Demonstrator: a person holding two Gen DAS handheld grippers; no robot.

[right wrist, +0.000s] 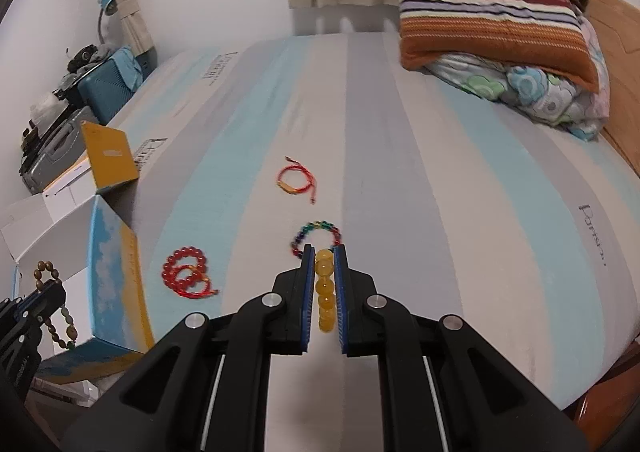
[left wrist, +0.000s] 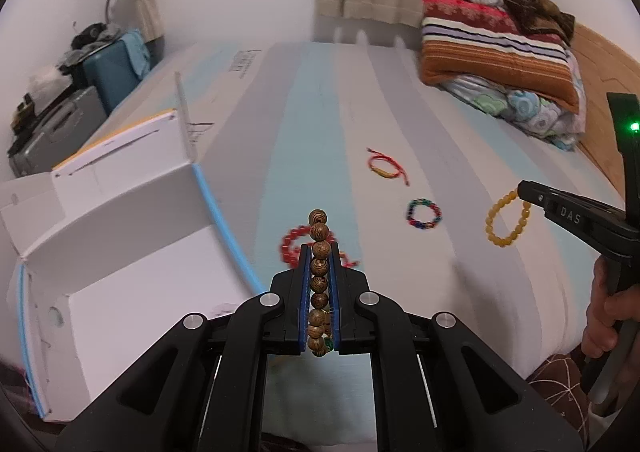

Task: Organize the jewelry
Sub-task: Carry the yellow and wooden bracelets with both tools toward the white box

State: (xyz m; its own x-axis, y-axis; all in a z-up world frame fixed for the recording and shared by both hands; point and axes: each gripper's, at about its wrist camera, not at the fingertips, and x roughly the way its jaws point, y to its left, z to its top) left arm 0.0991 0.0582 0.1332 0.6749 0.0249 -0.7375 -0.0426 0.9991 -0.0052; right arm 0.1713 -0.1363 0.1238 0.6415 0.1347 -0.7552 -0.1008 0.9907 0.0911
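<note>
Two bracelets hang lifted off a striped grey, white and pale-blue mattress [right wrist: 400, 171]: the left claw [left wrist: 320, 264] is pinching a strand of brown, grain-patterned wooden beads [left wrist: 319, 252], while the right claw [right wrist: 324, 264] is pinching a loop of translucent yellow round beads [right wrist: 324, 284], which dangles clear of the bed in the left wrist view. Beside the left claw stands an open white cardboard box with blue and yellow sides [left wrist: 120, 219], in all likelihood where the jewelry is to go. Three pieces lie on the mattress, well apart: a doubled red bead bracelet [right wrist: 186, 272], a small multicoloured bead bracelet [right wrist: 316, 236] and a thin red and yellow cord bracelet [right wrist: 298, 181]. To do this step well, each strand should be carried level over the box wall and brought low inside before the grip is eased, one claw at a time, so that the loose loops neither snag the rim nor tangle together. The letters "DAS" show on the right claw's finger in the left wrist view; printed wording on the mattress cover is too blurred to read with certainty
</note>
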